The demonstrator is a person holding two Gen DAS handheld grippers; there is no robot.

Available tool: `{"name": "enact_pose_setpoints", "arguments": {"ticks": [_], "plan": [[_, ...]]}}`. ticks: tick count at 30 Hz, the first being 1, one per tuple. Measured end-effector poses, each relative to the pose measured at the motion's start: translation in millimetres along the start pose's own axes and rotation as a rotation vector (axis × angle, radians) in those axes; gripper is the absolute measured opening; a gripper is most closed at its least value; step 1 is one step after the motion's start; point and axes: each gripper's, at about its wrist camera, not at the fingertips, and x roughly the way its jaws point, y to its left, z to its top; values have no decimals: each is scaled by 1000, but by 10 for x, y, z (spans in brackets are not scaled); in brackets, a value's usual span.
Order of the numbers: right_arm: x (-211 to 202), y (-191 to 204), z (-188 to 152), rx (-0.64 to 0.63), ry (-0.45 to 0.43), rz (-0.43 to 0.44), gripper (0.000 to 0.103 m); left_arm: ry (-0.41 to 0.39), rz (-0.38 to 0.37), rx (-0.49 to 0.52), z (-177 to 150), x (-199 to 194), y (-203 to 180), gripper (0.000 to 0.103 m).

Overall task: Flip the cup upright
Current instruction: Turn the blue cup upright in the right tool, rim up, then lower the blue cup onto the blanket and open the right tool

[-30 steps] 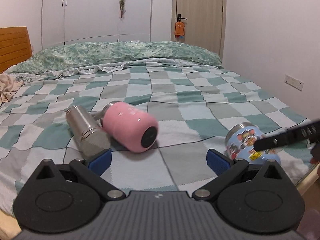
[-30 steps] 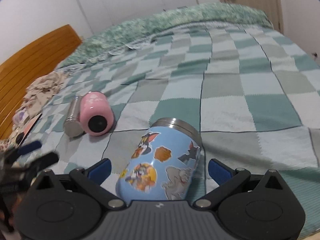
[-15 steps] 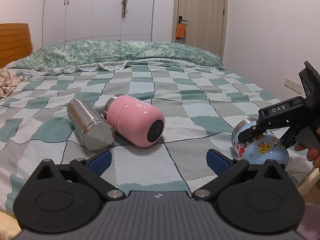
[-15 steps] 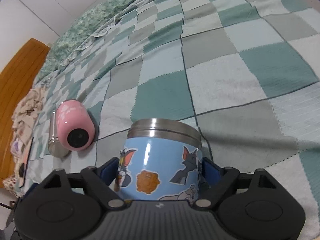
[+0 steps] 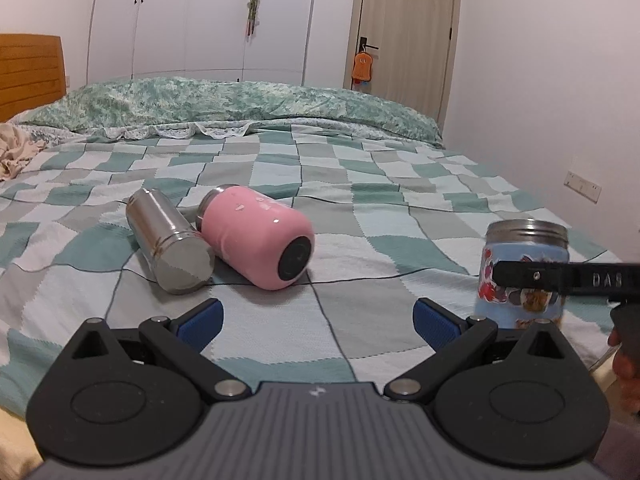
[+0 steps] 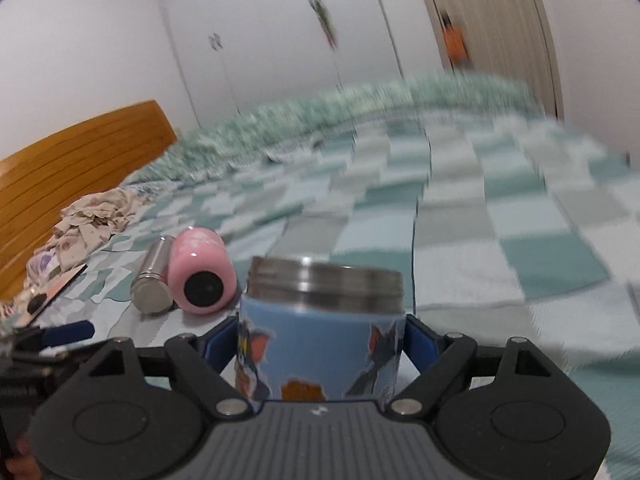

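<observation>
Right claw (image 6: 322, 344) grips blue cup (image 6: 320, 332) upright; release pending; left claw (image 5: 318, 318) spread, empty, near the pink cup (image 5: 256, 236) lying beside it.

A bed with a green-and-grey checked blanket (image 5: 360, 216) is carrying a toppled pink flask (image 5: 256, 236), a steel cylinder (image 5: 168, 248) touching it, and crumpled cloth (image 6: 96, 216).

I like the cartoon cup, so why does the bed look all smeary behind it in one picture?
Right wrist view: the checked blanket and wardrobe doors are streaked with motion blur, while the blue cartoon cup in the right gripper stays fairly sharp. Left wrist view: mostly crisp; straight edges bow near the corners, and the pink cup shows small glints.
</observation>
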Motion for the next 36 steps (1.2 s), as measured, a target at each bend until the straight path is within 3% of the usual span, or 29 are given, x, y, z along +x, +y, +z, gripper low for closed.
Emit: {"name": "enact_pose_setpoints", "arguments": {"ticks": [6, 11, 22, 32, 36], "plan": [[-201, 113, 65, -210, -189, -97, 84, -18, -5, -33, 0, -14, -98, 103], [-204, 24, 110, -300, -265, -167, 84, -45, 7, -41, 25, 8, -212, 103], [40, -351, -138, -250, -199, -176, 84, -62, 35, -6, -13, 130, -450, 103], [-43, -428, -246, -220, -203, -149, 84, -96, 50, 17, -37, 74, -563, 103], [-302, -407, -226, -202, -272, -142, 101, -155, 67, 18, -12, -99, -574, 103]]}}
